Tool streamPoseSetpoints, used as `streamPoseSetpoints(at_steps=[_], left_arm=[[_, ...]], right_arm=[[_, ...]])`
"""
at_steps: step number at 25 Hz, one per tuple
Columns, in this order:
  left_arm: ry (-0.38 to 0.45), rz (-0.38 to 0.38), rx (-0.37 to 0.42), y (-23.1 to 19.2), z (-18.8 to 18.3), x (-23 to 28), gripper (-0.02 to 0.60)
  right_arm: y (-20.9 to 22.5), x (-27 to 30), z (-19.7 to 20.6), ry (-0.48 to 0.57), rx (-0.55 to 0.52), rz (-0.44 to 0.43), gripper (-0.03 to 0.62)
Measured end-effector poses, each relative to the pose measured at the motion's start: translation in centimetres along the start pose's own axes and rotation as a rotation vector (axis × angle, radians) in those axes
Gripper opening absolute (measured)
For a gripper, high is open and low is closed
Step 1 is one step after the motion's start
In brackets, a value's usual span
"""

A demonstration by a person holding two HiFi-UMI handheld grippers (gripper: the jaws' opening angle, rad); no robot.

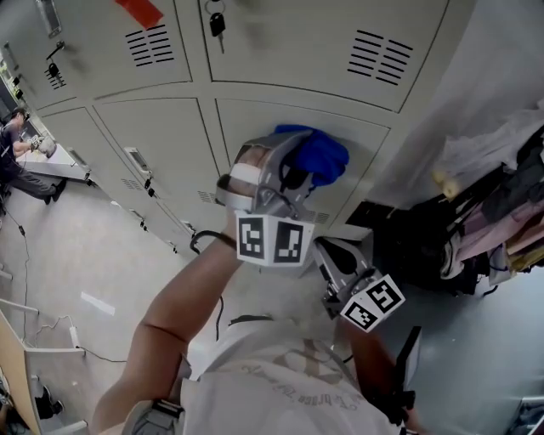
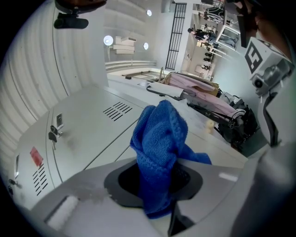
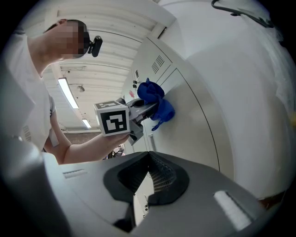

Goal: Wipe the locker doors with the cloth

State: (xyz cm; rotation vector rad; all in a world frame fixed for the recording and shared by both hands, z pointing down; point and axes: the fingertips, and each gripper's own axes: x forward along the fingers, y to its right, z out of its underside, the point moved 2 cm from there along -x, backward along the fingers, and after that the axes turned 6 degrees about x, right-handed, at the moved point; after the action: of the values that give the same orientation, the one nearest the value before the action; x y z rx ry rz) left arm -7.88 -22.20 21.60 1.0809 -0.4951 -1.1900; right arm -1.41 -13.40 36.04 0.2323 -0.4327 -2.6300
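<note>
A bunched blue cloth rests against the top of a lower beige locker door, under the seam with the upper door. My left gripper is shut on it, held out by a bare forearm. In the left gripper view the cloth rises from between the jaws of the left gripper, with the locker door behind it. My right gripper hangs lower and to the right, away from the doors. In the right gripper view that gripper is shut with nothing in it, and the cloth touches the door.
A key hangs in the upper locker's lock, and a red tag sits on the door to its left. Bags and clothes are piled on the right by the lockers. A person sits at far left. A cable lies on the floor.
</note>
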Motion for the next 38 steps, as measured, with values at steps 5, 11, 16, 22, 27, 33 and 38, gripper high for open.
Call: streamPoseSetpoints(at_steps=[5,11,16,22,27,33,38], left_arm=[[-0.028,-0.026,-0.073,-1.9,3.7,-1.9,0.110],[-0.057,-0.056,-0.147,-3.2,7.3,-3.8,0.109],[-0.050,-0.068,-0.210,-3.8,9.6,-5.0,0.109],[-0.039,-0.100,-0.321,-5.3,11.6,-6.4,0.109],[-0.050,-0.173,-0.257,-5.9,12.5,-7.3,0.110],[-0.032,-0.182,-0.177,-5.1,12.6,-7.1,0.109],[-0.035,-0.153,-0.100,-3.5,11.9,-6.4,0.109]], right_arm=[[-0.7,1.4,0.2,-0.012,-0.009,0.007,0.008],[-1.6,2.8,0.2,-0.014,-0.040,0.026,0.007],[-2.5,3.7,0.3,0.000,-0.062,0.046,0.007],[-3.6,4.2,1.5,-0.014,-0.064,0.080,0.008],[-3.9,4.2,1.5,-0.019,-0.076,0.105,0.008],[-3.7,4.6,1.7,-0.024,-0.068,0.115,0.008],[-3.3,4.2,2.2,-0.037,-0.063,0.106,0.006]])
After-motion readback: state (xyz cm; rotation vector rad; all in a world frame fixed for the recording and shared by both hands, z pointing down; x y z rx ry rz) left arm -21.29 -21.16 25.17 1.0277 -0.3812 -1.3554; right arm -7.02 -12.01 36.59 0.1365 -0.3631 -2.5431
